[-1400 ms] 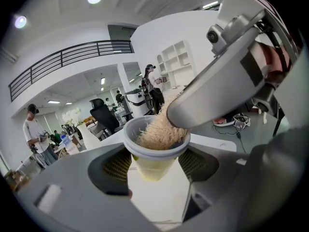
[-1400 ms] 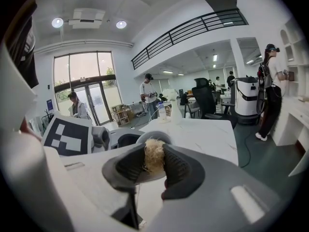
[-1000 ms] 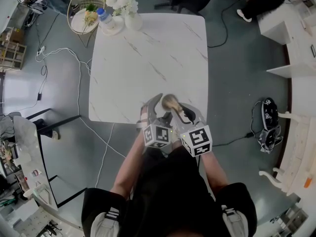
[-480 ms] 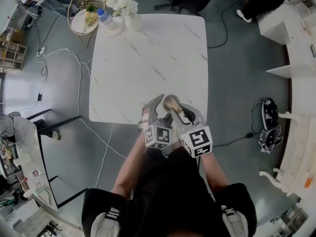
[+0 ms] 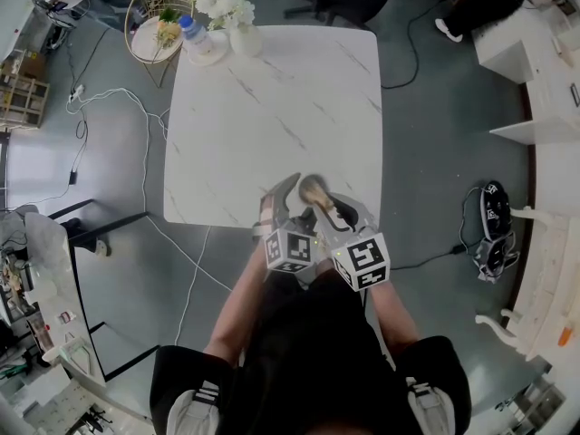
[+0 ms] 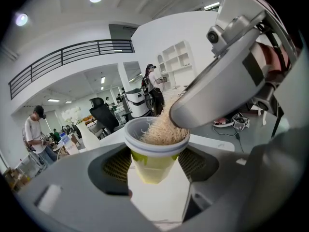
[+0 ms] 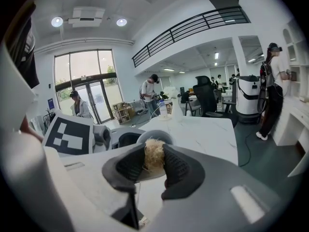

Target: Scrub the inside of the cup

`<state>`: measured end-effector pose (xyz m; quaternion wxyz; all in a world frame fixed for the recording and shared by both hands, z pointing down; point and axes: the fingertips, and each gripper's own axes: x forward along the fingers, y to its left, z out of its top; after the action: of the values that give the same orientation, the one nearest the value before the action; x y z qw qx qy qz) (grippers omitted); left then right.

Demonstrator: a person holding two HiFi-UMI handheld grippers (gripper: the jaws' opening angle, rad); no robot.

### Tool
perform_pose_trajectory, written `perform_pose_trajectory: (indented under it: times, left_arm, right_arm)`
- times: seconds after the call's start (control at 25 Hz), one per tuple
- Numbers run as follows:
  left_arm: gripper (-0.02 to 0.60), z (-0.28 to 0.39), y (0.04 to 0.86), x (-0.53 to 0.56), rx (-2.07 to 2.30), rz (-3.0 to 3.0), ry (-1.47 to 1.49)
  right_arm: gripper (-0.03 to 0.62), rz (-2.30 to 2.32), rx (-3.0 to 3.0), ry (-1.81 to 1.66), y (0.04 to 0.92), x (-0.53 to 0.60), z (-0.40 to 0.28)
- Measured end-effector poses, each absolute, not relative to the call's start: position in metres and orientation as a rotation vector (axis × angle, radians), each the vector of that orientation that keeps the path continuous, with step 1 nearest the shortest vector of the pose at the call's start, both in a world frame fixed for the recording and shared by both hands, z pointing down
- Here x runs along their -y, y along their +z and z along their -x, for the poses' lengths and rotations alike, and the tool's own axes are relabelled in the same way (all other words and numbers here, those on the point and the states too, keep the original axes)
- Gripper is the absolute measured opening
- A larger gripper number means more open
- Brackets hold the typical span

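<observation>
A yellow-green cup (image 6: 153,159) with a pale rim stands upright between the pads of my left gripper (image 6: 154,167), which is shut on its sides. A beige fibrous scrubber (image 6: 162,129) is pushed down into the cup's mouth, and my right gripper (image 6: 227,86) reaches in from the upper right. In the right gripper view, the right gripper (image 7: 153,161) is shut on the scrubber (image 7: 153,154), with the cup's rim (image 7: 166,136) just behind it. In the head view, both grippers (image 5: 292,199) (image 5: 324,207) meet over the near edge of the white marble table (image 5: 272,107). There the scrubber (image 5: 313,187) hides the cup.
At the table's far left corner stand a vase of white flowers (image 5: 237,21) and a water bottle (image 5: 193,34). A wire chair (image 5: 152,12) is beyond that corner. Cables (image 5: 136,116) run over the floor to the left. People stand in the room behind.
</observation>
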<state>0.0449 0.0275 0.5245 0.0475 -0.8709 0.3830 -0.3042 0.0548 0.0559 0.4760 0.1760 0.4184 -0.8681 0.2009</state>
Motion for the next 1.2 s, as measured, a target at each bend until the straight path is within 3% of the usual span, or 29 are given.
perform_pose_trajectory:
  times: [1.2]
  left_arm:
    - [0.314, -0.044, 0.519, -0.028, -1.184, 2.648, -0.907]
  right_arm:
    - [0.106, -1.171, 2.476, 0.569, 0.471, -0.056, -0.054]
